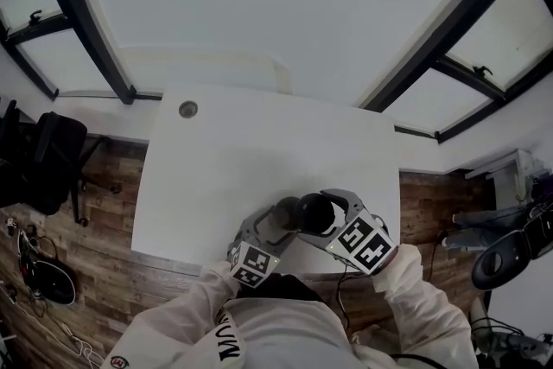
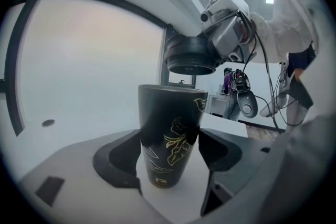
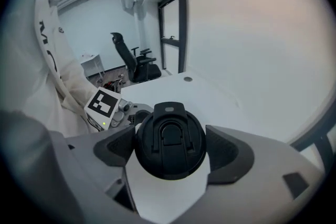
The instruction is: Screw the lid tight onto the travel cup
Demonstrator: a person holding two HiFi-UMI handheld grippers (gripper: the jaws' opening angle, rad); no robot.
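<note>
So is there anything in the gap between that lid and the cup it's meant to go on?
Nothing visible. The lid, held in the right gripper, hangs above the travel cup, with only empty air between them. The left gripper grips the travel cup upright, its mouth open.

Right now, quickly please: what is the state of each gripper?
Left gripper: closed on the travel cup.
Right gripper: closed on the lid.

Black cup [image 2: 167,134] bears gold leaves; lid [image 3: 170,139] black.
</note>
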